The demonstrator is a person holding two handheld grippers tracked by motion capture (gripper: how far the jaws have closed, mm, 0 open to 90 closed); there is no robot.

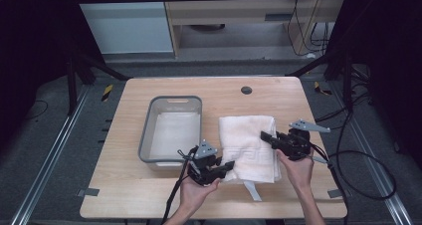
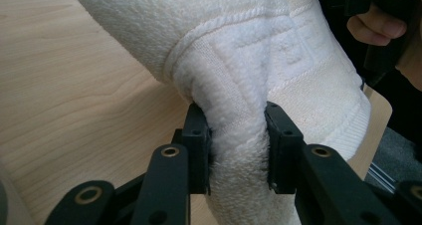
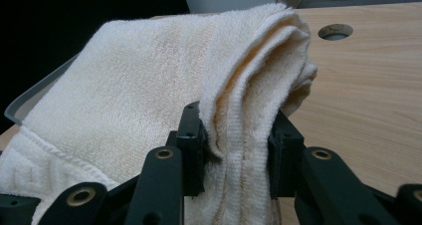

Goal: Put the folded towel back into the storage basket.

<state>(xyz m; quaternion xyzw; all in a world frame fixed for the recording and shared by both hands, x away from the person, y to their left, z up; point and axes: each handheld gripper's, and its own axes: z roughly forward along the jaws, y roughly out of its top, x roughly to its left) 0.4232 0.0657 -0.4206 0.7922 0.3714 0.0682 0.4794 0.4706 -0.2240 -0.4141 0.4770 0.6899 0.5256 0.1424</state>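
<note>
A folded white towel lies on the wooden table to the right of a grey bin. My left gripper is shut on the towel's near left corner; in the left gripper view the jaws pinch a thick fold of the towel. My right gripper is shut on the towel's right edge, and the right gripper view shows its jaws squeezing several stacked layers of the towel. The towel's edges are lifted slightly where they are held.
The grey bin holds another white cloth on its floor. A round cable hole sits near the table's far edge. A strip of tape lies by the near edge. Cables trail off the table's right side.
</note>
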